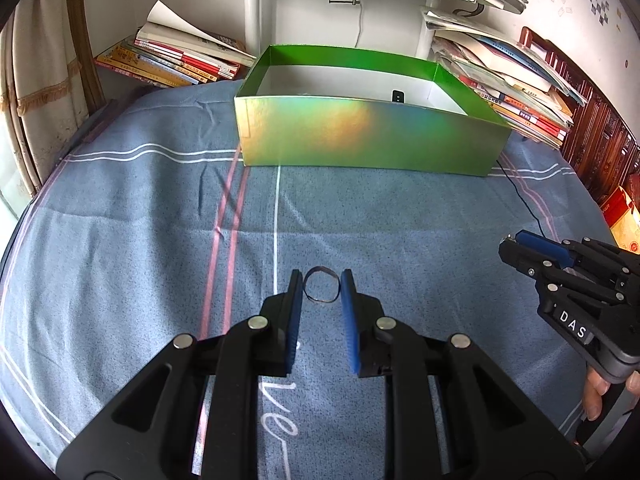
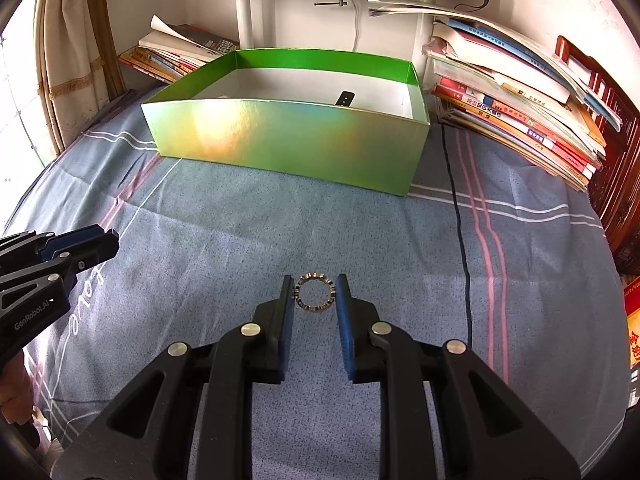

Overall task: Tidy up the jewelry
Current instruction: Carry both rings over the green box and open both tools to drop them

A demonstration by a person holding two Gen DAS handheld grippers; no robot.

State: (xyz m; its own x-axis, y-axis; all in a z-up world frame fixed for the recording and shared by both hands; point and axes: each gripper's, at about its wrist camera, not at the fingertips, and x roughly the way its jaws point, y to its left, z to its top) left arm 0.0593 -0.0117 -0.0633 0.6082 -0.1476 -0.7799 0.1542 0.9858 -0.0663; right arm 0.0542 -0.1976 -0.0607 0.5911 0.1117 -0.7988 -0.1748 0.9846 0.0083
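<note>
A thin dark ring-shaped band (image 1: 321, 284) sits between the fingertips of my left gripper (image 1: 320, 286), touching both blue pads just above the blue cloth. A beaded silver and dark bracelet (image 2: 314, 292) sits between the fingertips of my right gripper (image 2: 314, 292), touching both pads. A shiny green open box (image 1: 360, 136) stands further back on the cloth; it also shows in the right wrist view (image 2: 288, 144). A small black object (image 2: 345, 99) lies inside it. The right gripper shows at the right edge of the left view (image 1: 516, 250).
Stacks of books lie at the back left (image 1: 176, 60) and back right (image 2: 520, 108). A black cable (image 2: 460, 216) runs across the cloth right of the box. A white stand pole (image 2: 244, 16) rises behind the box. A curtain (image 1: 36, 92) hangs at left.
</note>
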